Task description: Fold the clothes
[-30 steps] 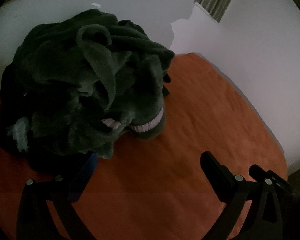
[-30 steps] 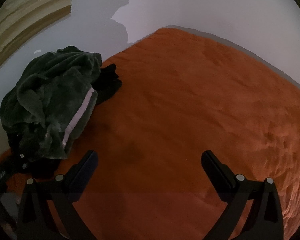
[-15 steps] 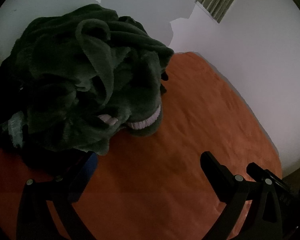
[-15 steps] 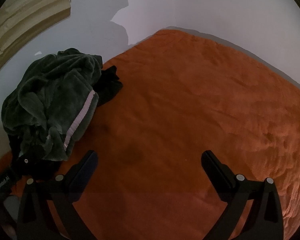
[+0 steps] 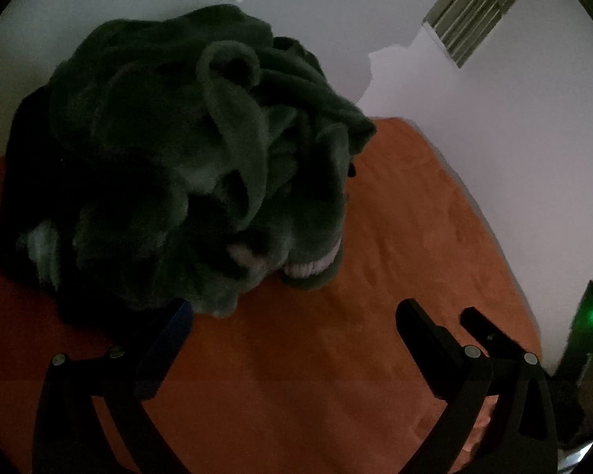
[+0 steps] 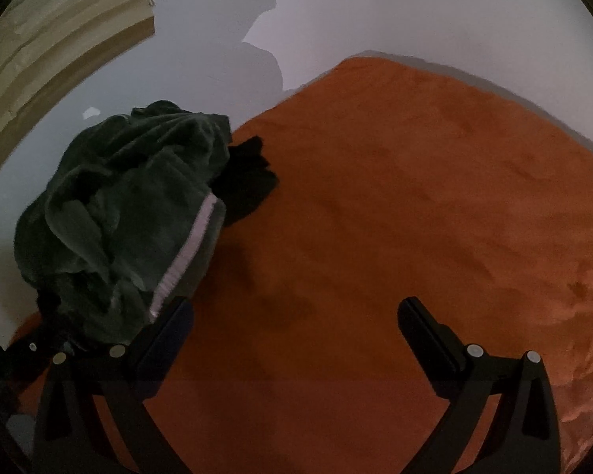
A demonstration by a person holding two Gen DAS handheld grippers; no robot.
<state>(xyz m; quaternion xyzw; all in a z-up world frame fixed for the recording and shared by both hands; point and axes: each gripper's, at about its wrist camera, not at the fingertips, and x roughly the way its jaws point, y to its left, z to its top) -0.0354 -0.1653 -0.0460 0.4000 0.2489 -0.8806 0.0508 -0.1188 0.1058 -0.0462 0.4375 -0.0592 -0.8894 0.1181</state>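
Two open claws (image 5: 292,312) (image 6: 294,310), one crumpled green garment (image 5: 201,150).

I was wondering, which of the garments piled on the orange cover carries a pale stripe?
The dark green fleece garment on top of the pile: a pale stripe runs along its edge. The black garment poking out from beneath it is plain.

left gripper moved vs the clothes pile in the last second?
Yes. The left gripper has closed in on the dark green clothes pile, which now fills more of its view; the pile's place on the orange bedspread looks unchanged.
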